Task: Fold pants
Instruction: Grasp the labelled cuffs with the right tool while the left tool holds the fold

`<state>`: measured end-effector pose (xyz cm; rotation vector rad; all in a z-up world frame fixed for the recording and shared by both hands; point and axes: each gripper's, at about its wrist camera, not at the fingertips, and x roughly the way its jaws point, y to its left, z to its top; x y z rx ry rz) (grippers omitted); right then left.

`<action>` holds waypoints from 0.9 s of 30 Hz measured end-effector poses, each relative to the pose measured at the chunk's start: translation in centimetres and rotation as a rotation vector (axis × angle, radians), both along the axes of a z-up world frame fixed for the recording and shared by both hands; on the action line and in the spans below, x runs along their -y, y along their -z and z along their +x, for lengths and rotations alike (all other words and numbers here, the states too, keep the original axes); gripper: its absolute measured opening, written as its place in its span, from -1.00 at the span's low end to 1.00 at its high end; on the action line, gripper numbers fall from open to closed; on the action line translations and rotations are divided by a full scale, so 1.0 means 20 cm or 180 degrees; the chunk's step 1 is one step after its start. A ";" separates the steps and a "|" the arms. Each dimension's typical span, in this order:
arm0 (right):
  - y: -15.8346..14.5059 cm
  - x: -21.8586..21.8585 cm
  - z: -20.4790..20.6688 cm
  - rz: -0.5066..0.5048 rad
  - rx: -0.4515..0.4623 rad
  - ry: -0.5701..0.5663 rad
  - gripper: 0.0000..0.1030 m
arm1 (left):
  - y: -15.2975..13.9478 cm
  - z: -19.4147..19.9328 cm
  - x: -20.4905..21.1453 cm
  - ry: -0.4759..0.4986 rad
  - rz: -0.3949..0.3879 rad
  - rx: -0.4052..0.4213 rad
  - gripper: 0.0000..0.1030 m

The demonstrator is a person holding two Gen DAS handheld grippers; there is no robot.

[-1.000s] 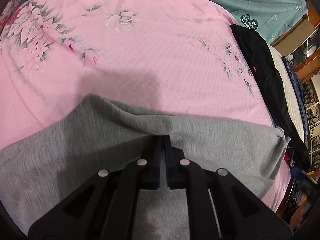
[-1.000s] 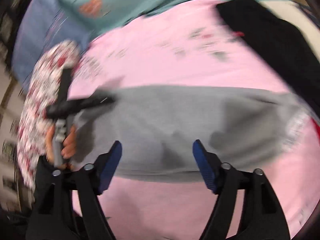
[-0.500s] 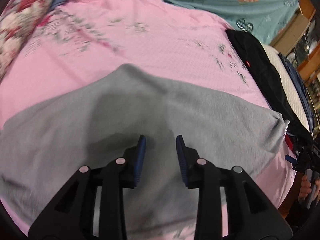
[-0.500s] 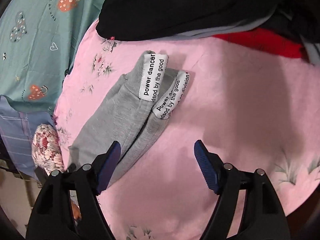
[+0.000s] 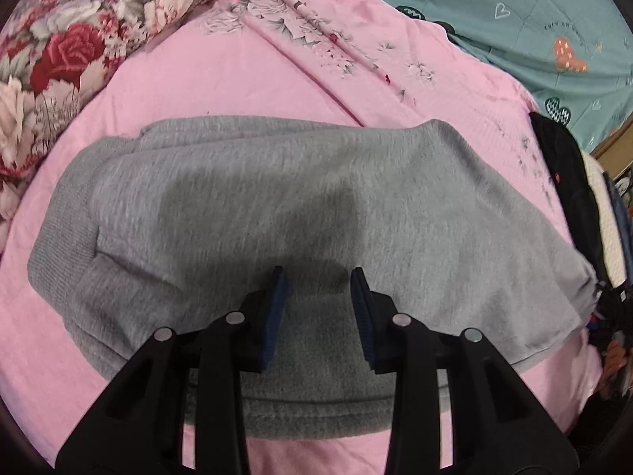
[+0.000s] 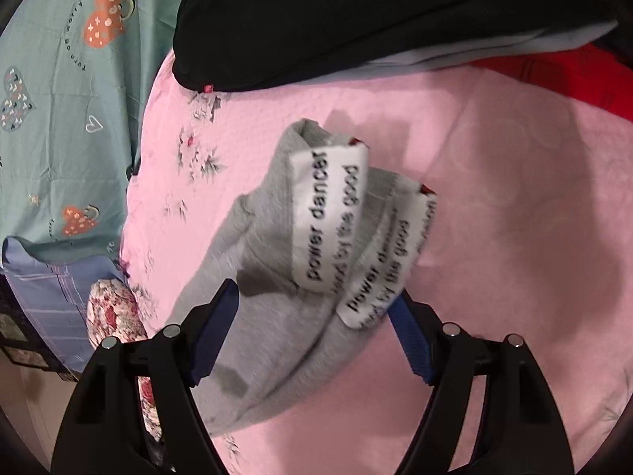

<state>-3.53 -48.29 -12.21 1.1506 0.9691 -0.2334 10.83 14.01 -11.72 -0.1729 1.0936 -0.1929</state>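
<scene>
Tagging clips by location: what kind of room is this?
Probably a bedroom: grey pants lie on a pink floral bedsheet, beside a rose-print pillow and a teal quilt.

My left gripper [image 5: 319,277] hangs over the middle of the sweatpants [image 5: 300,213], which lie flat across the bedsheet [image 5: 221,75], waistband end toward nine o'clock, leg ends toward three. A floral pillow [image 5: 59,47] sits at ten o'clock; a quilt [image 5: 534,19] lies at one o'clock behind the sheet; a pile of dark clothes [image 5: 565,182] lies at three o'clock, just beside the leg ends.

My right gripper [image 6: 316,301] straddles the cuffs [image 6: 328,213], which lie one beside the other, touching. The clothes pile [image 6: 356,19] stands at twelve o'clock, the quilt [image 6: 59,118] at ten.
</scene>
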 end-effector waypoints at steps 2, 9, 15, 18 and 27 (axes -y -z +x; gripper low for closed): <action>0.01 0.01 0.03 0.0036 -0.0025 0.0050 0.58 | 0.00 0.00 0.02 0.0019 0.0096 0.0032 -0.33; -0.02 -0.05 0.03 -0.0481 -0.0064 0.0074 -0.28 | 0.01 0.02 0.00 0.0018 0.0019 0.0022 -0.33; 0.01 -0.05 -0.03 -0.0624 0.0153 -0.0100 -0.45 | -0.02 0.03 0.10 -0.0014 0.0369 -0.0054 -0.35; 0.02 -0.06 -0.02 -0.0771 0.0275 -0.0219 -0.45 | -0.12 -0.02 0.27 0.0289 0.0254 -0.0048 -0.35; 0.01 -0.10 -0.04 -0.1032 0.0470 -0.0429 -0.41 | -0.23 -0.06 1.24 0.1282 -0.0435 -0.0268 -0.32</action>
